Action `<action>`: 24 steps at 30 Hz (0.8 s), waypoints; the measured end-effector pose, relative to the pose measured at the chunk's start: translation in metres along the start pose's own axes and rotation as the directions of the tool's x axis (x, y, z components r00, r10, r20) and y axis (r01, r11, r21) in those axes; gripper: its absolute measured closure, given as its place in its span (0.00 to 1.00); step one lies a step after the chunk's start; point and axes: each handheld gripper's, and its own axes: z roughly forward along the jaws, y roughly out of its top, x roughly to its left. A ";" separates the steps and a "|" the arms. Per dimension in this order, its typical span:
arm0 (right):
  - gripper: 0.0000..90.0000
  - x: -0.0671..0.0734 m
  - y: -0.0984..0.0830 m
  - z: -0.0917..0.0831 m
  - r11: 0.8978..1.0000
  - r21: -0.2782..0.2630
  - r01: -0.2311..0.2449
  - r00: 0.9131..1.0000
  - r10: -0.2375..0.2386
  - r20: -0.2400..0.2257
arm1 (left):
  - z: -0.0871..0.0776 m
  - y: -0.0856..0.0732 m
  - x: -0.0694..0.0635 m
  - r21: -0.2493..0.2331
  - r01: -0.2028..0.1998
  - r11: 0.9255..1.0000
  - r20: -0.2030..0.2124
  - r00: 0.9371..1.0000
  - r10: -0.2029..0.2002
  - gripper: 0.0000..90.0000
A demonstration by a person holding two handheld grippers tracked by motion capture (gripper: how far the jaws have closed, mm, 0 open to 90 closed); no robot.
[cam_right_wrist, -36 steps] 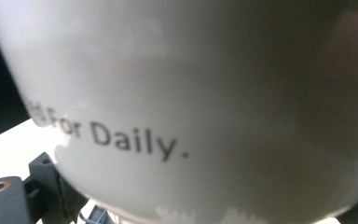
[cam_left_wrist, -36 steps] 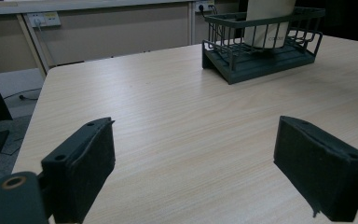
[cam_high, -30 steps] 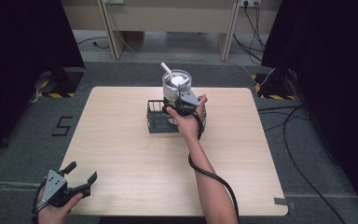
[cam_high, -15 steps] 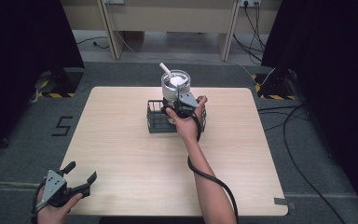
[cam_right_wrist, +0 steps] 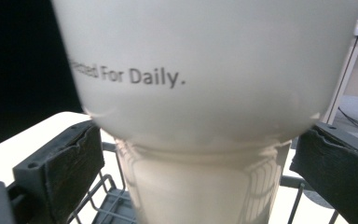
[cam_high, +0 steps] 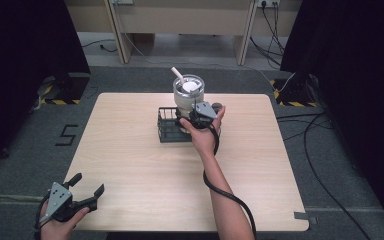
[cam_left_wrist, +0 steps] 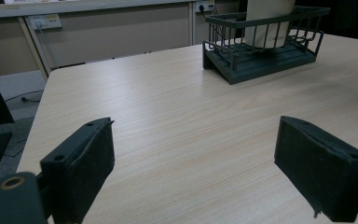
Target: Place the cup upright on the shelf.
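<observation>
A white tumbler [cam_high: 188,95] with a lid and a white straw [cam_high: 177,75] stands upright in a black wire basket [cam_high: 167,131] at the table's far middle. My right gripper [cam_high: 192,116] reaches it from the near right. In the right gripper view the tumbler [cam_right_wrist: 205,70] sits between the spread jaws of my right gripper [cam_right_wrist: 196,172], with small gaps at its narrow lower part. My left gripper [cam_high: 87,184] is held at the near left corner, open and holding nothing. Past my left gripper [cam_left_wrist: 205,172], its view takes in the basket [cam_left_wrist: 261,56] and the tumbler [cam_left_wrist: 265,23] far off.
The wooden table [cam_high: 130,165] is bare between the two hands. A small dark round object [cam_high: 216,106] lies just behind the right hand. A cable trails from the right gripper along the forearm. Desks and floor cables lie beyond the far edge.
The right gripper has shifted very slightly at the tumbler. The left gripper has stayed put.
</observation>
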 end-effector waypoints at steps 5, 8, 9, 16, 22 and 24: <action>0.01 0.001 -0.001 -0.008 1.000 -0.001 0.012 1.000 -0.012 -0.006 | 0.000 0.000 0.000 -0.002 -0.001 1.000 0.000 1.000 0.001 0.13; 0.01 0.000 0.001 -0.013 1.000 -0.004 0.014 1.000 -0.014 -0.008 | 0.000 0.000 -0.001 -0.001 -0.003 1.000 -0.001 1.000 0.003 0.13; 0.01 -0.001 0.002 -0.015 1.000 -0.007 0.012 1.000 -0.012 -0.009 | 0.000 0.000 -0.001 -0.001 -0.003 1.000 -0.001 1.000 0.003 0.13; 0.02 -0.005 0.002 -0.027 1.000 0.000 0.006 1.000 -0.006 -0.021 | 0.000 0.000 -0.001 -0.003 -0.003 1.000 -0.003 1.000 0.003 0.13; 0.06 -0.010 -0.002 -0.040 1.000 0.012 0.001 1.000 -0.001 -0.028 | 0.000 0.001 -0.002 -0.003 -0.004 1.000 -0.004 1.000 0.004 0.13; 0.06 -0.012 -0.002 -0.042 1.000 0.012 -0.004 1.000 0.004 -0.028 | 0.000 0.001 -0.002 -0.003 -0.005 1.000 -0.004 1.000 0.005 0.13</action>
